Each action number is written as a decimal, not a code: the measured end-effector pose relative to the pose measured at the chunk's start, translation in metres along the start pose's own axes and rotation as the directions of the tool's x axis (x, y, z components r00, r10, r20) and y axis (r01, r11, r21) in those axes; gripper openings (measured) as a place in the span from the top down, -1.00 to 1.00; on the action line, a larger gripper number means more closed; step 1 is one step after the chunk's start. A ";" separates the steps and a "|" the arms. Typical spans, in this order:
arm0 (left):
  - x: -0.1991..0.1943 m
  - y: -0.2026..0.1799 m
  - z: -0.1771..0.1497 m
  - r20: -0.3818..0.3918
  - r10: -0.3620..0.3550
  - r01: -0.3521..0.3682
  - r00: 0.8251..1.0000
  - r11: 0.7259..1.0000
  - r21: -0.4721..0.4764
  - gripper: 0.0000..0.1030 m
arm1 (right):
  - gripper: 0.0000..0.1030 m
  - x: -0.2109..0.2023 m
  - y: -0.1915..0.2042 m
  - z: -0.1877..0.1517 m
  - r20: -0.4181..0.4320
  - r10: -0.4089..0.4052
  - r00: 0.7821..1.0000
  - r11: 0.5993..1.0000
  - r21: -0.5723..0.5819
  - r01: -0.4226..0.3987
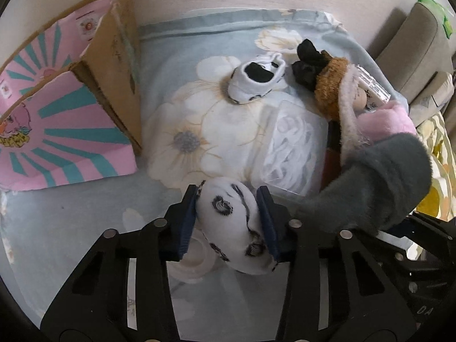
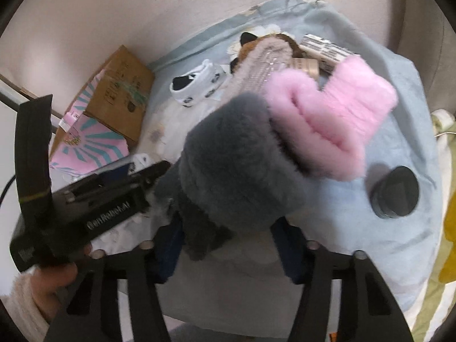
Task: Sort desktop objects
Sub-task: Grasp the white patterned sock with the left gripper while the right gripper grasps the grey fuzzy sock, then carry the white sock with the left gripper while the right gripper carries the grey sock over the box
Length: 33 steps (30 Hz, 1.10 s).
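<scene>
My left gripper (image 1: 228, 196) points down at the cloth, its blue pads pressed on both sides of a white sock with black markings (image 1: 230, 228). A matching white sock (image 1: 256, 78) lies further back. In the right wrist view my right gripper (image 2: 228, 228) is shut on a grey fuzzy sock (image 2: 236, 165), which bulges up and hides most of both pads. A pink fuzzy sock (image 2: 336, 119) lies against the grey one. The grey fuzzy sock (image 1: 376, 182) also shows at the right of the left wrist view.
A pale blue floral cloth (image 1: 85, 228) covers the surface. An open pink and teal cardboard box (image 1: 71, 108) stands at the left. A clear plastic bag (image 1: 290, 148), a brown fuzzy item (image 1: 330, 85), a black item (image 1: 309, 62) and a black round jar (image 2: 396, 191) lie around.
</scene>
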<state>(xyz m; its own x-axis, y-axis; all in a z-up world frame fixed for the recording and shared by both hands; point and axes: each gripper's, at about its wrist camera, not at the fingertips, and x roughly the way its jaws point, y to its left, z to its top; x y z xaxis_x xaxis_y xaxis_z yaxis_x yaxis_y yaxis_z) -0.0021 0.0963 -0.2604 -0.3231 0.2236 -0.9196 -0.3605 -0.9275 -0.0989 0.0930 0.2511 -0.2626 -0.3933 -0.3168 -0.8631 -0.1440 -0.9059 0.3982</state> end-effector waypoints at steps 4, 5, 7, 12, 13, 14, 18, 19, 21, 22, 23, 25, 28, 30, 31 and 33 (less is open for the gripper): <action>-0.006 0.002 0.000 0.000 -0.017 0.017 1.000 1.000 -0.007 0.40 | 0.36 0.001 0.002 0.006 0.006 0.029 1.000 0.999 0.013 -0.029; -0.010 0.002 0.000 0.002 -0.023 0.023 1.000 1.000 -0.008 0.43 | 0.47 0.000 0.002 0.006 0.004 0.031 0.999 0.999 0.007 -0.031; -0.019 0.002 0.000 0.013 -0.032 0.032 0.999 0.999 -0.002 0.44 | 0.66 -0.003 0.005 0.006 0.009 0.044 0.999 0.999 -0.006 -0.044; -0.040 0.001 -0.001 0.028 -0.057 0.057 0.998 0.998 0.004 0.46 | 0.76 -0.017 0.017 0.004 0.021 0.024 0.999 0.998 -0.061 -0.023; -0.046 0.002 -0.002 0.032 -0.058 0.058 0.998 0.998 0.004 0.46 | 0.76 -0.020 0.018 0.004 0.023 0.028 0.999 0.998 -0.063 -0.026; -0.052 0.003 -0.001 0.037 -0.058 0.058 0.998 0.998 0.003 0.46 | 0.77 -0.024 0.019 0.004 0.029 0.029 0.999 0.997 -0.066 -0.027; -0.075 0.010 0.002 0.054 -0.059 0.059 0.997 0.998 -0.011 0.46 | 0.77 -0.047 0.027 0.005 0.065 0.029 0.997 0.995 -0.102 -0.022; -0.081 0.012 0.002 0.058 -0.057 0.058 0.997 0.998 -0.012 0.46 | 0.77 -0.052 0.031 0.006 0.076 0.029 0.997 0.993 -0.115 -0.020; -0.093 0.014 0.006 0.076 -0.055 0.056 0.996 0.998 -0.014 0.46 | 0.77 -0.059 0.035 0.008 0.092 0.034 0.995 0.992 -0.125 -0.022; -0.100 0.015 0.008 0.087 -0.054 0.055 0.995 0.998 -0.014 0.46 | 0.77 -0.064 0.037 0.009 0.098 0.036 0.995 0.991 -0.129 -0.023; -0.104 0.014 0.012 0.096 -0.049 0.050 0.994 0.999 -0.013 0.46 | 0.77 -0.069 0.038 0.012 0.109 0.037 0.993 0.991 -0.130 -0.022; -0.110 0.014 0.018 0.110 -0.042 0.043 0.993 0.999 -0.011 0.46 | 0.77 -0.079 0.041 0.017 0.133 0.040 0.990 0.990 -0.141 -0.021; -0.122 0.016 0.026 0.139 -0.036 0.039 0.990 0.999 -0.019 0.46 | 0.77 -0.089 0.046 0.027 0.165 0.038 0.986 0.986 -0.164 -0.010; -0.132 0.018 0.030 0.160 -0.029 0.033 0.987 0.999 -0.024 0.46 | 0.77 -0.095 0.050 0.033 0.178 0.043 0.983 0.985 -0.174 -0.012; -0.136 0.019 0.032 0.171 -0.024 0.028 0.985 0.999 -0.023 0.46 | 0.77 -0.100 0.052 0.035 0.187 0.048 0.981 0.983 -0.183 -0.013; -0.143 0.021 0.035 0.185 -0.016 0.020 0.983 1.000 -0.020 0.46 | 0.77 -0.105 0.055 0.040 0.197 0.054 0.979 0.980 -0.198 -0.014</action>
<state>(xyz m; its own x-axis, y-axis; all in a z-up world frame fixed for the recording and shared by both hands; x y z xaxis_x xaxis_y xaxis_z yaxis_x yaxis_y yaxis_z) 0.0060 0.0554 -0.1177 -0.4737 0.2898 -0.8316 -0.3494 -0.9286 -0.1246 0.0901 0.2457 -0.1374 -0.5713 -0.3037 -0.7625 0.0445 -0.9391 0.3407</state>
